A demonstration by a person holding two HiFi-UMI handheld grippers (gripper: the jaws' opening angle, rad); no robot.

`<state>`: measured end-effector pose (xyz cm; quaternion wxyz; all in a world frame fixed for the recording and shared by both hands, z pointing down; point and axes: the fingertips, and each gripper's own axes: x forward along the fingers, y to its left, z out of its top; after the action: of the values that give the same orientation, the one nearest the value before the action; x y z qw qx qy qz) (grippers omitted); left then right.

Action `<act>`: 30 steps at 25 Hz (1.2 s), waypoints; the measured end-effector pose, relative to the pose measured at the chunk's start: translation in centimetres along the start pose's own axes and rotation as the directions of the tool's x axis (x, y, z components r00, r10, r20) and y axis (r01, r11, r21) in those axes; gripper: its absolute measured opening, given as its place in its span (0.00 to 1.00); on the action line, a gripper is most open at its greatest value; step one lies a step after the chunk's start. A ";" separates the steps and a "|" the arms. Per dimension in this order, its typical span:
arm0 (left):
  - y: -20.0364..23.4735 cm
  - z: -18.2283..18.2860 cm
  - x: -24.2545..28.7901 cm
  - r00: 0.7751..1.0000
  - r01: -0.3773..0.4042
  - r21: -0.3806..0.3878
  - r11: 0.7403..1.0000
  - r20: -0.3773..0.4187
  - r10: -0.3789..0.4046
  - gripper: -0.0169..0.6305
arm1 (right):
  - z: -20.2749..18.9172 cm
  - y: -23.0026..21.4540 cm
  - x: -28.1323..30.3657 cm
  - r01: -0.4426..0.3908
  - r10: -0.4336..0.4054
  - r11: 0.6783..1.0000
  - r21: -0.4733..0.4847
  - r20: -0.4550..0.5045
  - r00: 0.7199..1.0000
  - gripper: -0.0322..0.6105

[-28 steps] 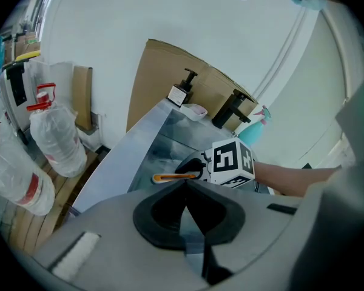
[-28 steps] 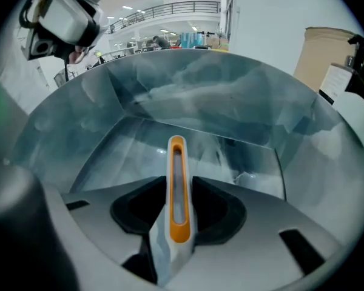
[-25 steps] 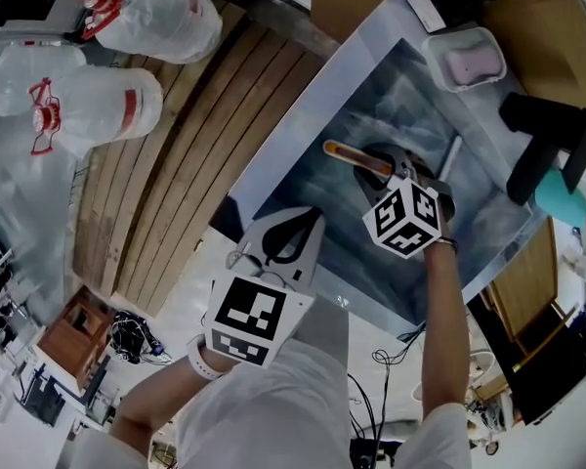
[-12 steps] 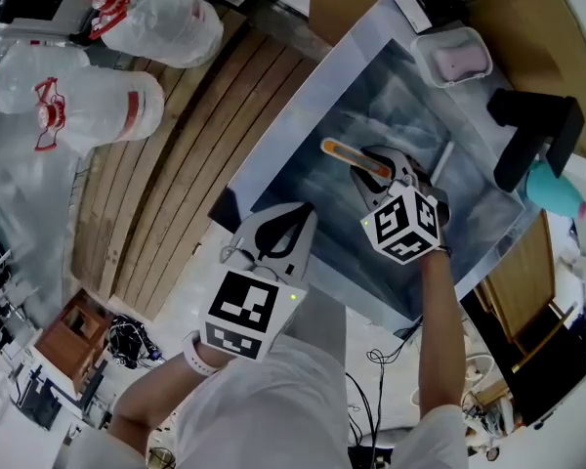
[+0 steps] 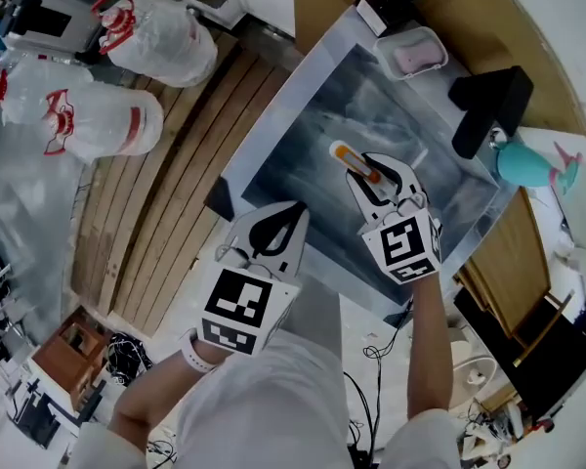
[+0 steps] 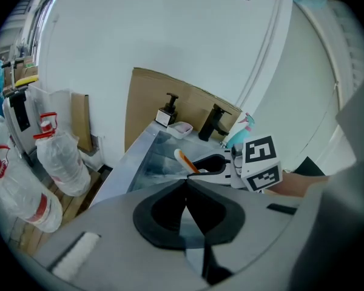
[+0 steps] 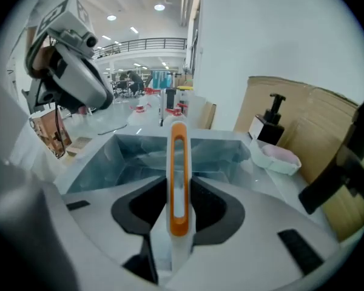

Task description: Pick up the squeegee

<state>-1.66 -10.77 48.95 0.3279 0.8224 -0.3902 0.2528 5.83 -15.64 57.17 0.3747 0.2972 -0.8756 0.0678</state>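
Right gripper [image 7: 179, 188] tight around slim orange-white squeegee handle [image 7: 178, 156], probably plastic.

Your squeegee [image 7: 178, 180]: white, orange stripe. Teal bottle [image 5: 525, 163] at 3 o'clock; pink pad [image 5: 411, 57] at 1.

squeegee [image 5: 346, 153] in the right claw [image 5: 374, 173] over the steel sink [image 5: 295, 159]

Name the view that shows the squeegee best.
The right gripper view: the squeegee fills the centre, clamped in the right claw. The head view shows its handle, small; the left gripper view only a distant tip.
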 end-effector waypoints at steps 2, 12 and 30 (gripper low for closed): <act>-1.0 0.2 -0.7 1.000 0.000 0.014 1.000 0.010 0.000 0.03 | 1.2 -0.1 -1.6 0.027 -0.029 0.999 0.033 0.054 0.998 0.23; -4.4 1.8 -6.2 0.996 -0.024 0.038 0.999 0.083 0.021 0.03 | 7.9 -1.4 -12.8 0.197 -0.253 0.953 0.229 0.250 0.935 0.23; -9.8 6.6 -14.5 0.963 -0.051 0.085 0.995 0.270 0.027 0.03 | 11.4 0.0 -29.4 0.381 -0.535 0.821 0.426 0.339 0.774 0.23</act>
<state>-0.94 -4.01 31.56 0.2290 0.8554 -0.4351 0.1631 14.76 -5.71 28.54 0.1139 0.5704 -0.8119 0.0503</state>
